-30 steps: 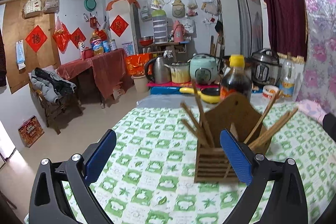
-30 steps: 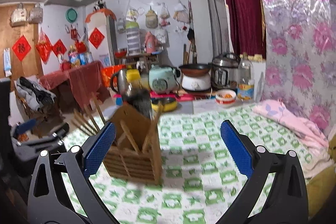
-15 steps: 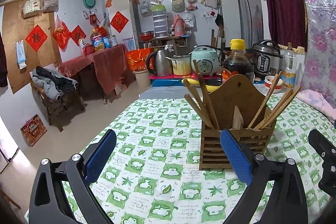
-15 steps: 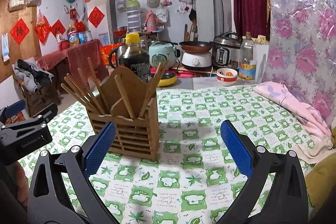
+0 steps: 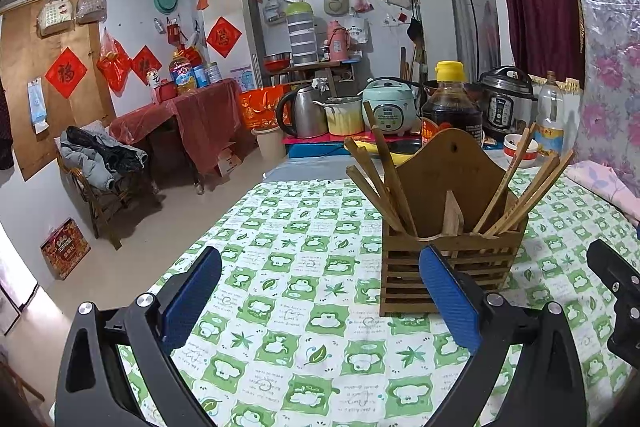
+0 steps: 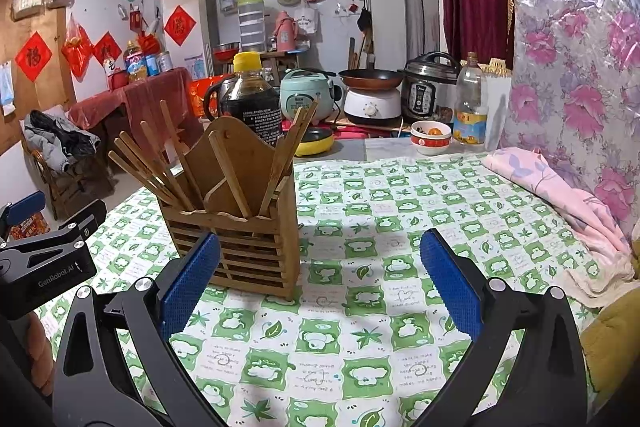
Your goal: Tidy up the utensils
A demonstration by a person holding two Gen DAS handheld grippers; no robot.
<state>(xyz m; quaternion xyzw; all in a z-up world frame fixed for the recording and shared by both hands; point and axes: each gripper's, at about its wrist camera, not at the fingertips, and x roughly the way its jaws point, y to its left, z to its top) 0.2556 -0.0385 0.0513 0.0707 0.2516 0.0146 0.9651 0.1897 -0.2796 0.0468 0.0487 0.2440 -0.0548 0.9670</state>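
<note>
Now my left gripper (image 5: 320, 291) and right gripper (image 6: 320, 279) have pulled back, both wide open, empty. Chopsticks (image 6: 160, 167) sit in the wooden holder (image 5: 448, 259), upright on the tablecloth (image 6: 380, 219); sorting looks done.

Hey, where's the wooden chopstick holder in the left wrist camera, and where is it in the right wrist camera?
Left wrist view: the wooden chopstick holder stands right of centre on the checked tablecloth, just beyond the right blue pad.
Right wrist view: it stands left of centre, just beyond the left blue pad.
Shared landmark: the dark sauce bottle with the yellow cap stands right behind the holder in both views.
</note>
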